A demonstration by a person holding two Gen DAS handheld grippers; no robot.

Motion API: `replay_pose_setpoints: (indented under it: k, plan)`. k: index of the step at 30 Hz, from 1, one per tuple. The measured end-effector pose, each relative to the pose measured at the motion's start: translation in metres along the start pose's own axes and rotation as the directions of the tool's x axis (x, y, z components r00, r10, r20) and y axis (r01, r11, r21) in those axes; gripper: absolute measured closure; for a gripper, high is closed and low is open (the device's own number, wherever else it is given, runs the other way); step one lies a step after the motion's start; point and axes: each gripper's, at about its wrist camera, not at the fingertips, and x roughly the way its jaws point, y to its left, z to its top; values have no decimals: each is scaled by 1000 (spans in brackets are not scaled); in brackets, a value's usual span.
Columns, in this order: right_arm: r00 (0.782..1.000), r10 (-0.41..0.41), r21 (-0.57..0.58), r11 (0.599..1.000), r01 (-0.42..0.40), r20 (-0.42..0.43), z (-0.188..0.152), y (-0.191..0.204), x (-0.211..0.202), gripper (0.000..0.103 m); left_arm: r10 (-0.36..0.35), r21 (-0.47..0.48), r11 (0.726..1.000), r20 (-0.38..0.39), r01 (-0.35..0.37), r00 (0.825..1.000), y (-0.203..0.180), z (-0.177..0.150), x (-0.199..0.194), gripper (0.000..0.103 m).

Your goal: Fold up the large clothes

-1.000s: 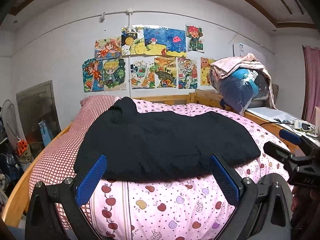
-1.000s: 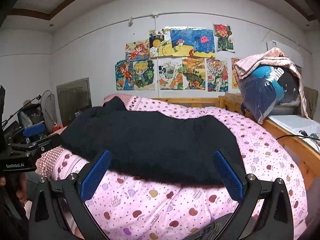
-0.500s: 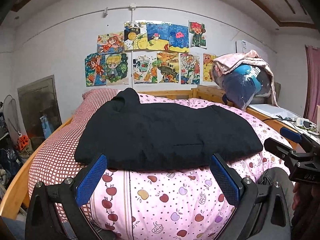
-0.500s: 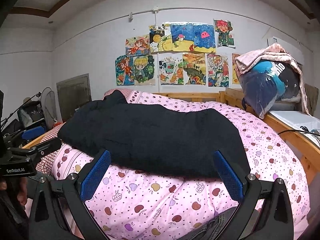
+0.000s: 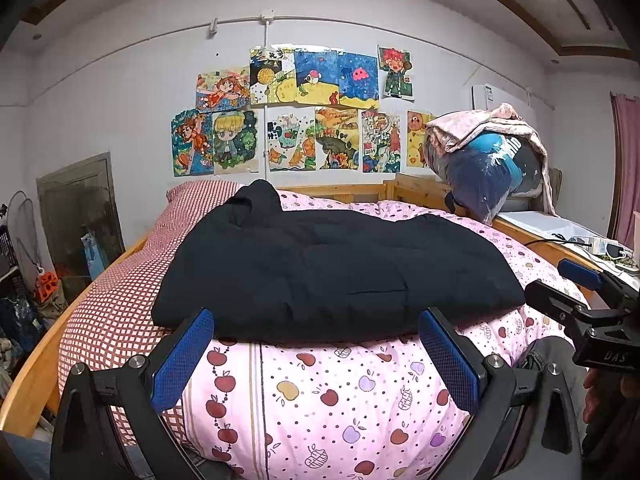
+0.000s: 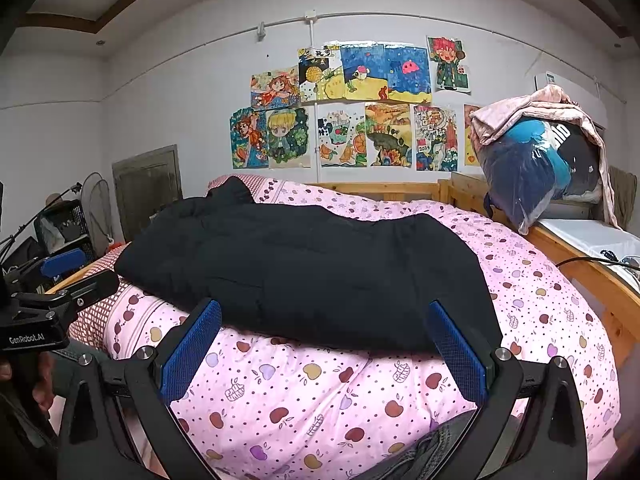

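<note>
Garment position: a black padded jacket (image 5: 332, 272) lies flat across the top of the pink apple-print duvet (image 5: 320, 392), with its hood end toward the wooden headboard (image 5: 344, 191) and its hem edge toward the cameras. The right wrist view shows the same jacket (image 6: 308, 268) spread on the same duvet (image 6: 360, 392).

Left gripper (image 5: 316, 354): both blue-padded fingers (image 5: 182, 356) are spread wide with nothing between them. The fingertips sit just short of the jacket hem and do not touch it. The gripper also shows at the left edge of the right wrist view (image 6: 60, 276), held by a hand (image 6: 38, 384), off the jacket's left end.

Right gripper (image 6: 324, 350): fingers spread wide, empty, tips just in front of the jacket hem and apart from it. In the left wrist view it appears at the right edge (image 5: 576, 296), beside the jacket's right end, gripped by a hand (image 5: 600, 392).

Surroundings, relative to the jacket:
- A red-checked sheet (image 5: 116, 300) lies beside its left end, running to the headboard.
- Children's drawings (image 5: 304, 108) cover the wall beyond it.
- A bagged bundle of bedding (image 5: 488, 168) with a pink blanket over it stands beyond its right end, on the bed frame's far corner.
- A power strip with cables (image 5: 600, 246) rests on the shelf to its right.
- A standing fan (image 6: 98, 208) is off its left end, by the wall.
</note>
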Motion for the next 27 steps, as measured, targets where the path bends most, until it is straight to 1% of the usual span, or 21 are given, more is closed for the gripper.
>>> replay_pose_setpoints:
  k: [6, 27]
  plan:
    - [1000, -2, -2, 1000, 2, 1, 0, 0, 1, 2, 2, 12, 1000, 6, -2, 1000, -1, 1, -3, 0]
    - [1000, -1, -3, 1000, 1, 3, 0, -1, 0, 2, -1, -6, 1000, 1, 1, 1000, -1, -1, -2, 0]
